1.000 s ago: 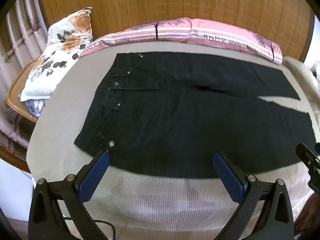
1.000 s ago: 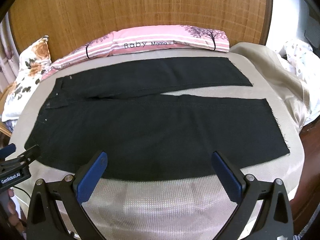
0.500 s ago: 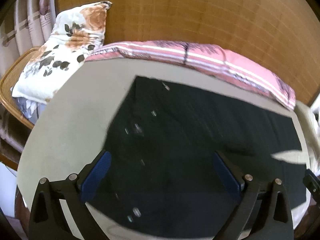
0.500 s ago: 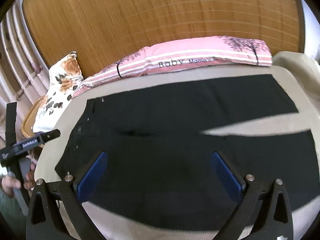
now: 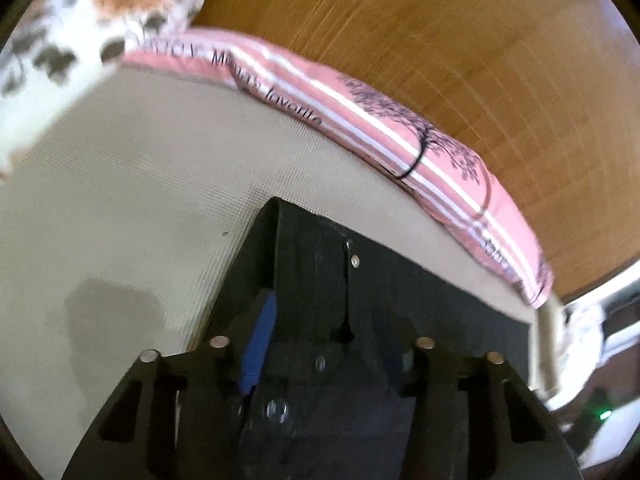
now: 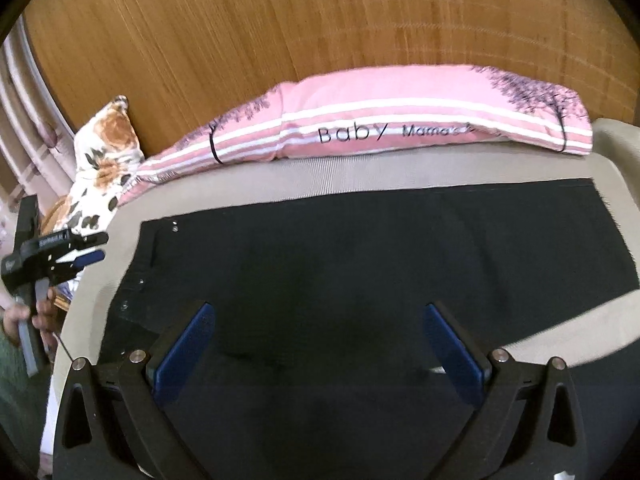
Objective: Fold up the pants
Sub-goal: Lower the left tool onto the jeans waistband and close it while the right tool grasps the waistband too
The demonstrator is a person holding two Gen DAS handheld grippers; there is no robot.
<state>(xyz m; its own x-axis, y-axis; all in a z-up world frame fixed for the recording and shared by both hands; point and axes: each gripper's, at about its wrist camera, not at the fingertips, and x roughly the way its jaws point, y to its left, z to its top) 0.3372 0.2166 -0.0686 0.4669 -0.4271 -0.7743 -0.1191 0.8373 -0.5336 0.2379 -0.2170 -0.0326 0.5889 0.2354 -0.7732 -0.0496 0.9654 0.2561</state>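
Black pants (image 6: 360,248) lie flat on the beige bed (image 6: 360,168), waistband to the left and legs running right. My left gripper (image 5: 336,316) hangs low over the far waistband corner (image 5: 280,216). Its jaws are closing, with the waistband's rivets and edge showing between them, and I see no pad pressing on cloth. In the right wrist view the left gripper (image 6: 94,250) sits at the bed's left edge, held by a hand (image 6: 24,316). My right gripper (image 6: 318,312) stands open above the middle of the pants with nothing between its blue pads (image 6: 184,348).
A pink striped pillow (image 6: 400,128) lies along the wooden headboard (image 6: 320,20). A floral pillow (image 6: 104,160) sits at the back left corner. Beige bedding (image 6: 616,136) is heaped at the right. Bare sheet (image 5: 120,200) lies left of the waistband.
Both grippers have moved forward over the pants towards the headboard. The left one swung left to the waistband corner, rolled, dropped closer to the cloth, and its jaws narrowed. The right stays wide.
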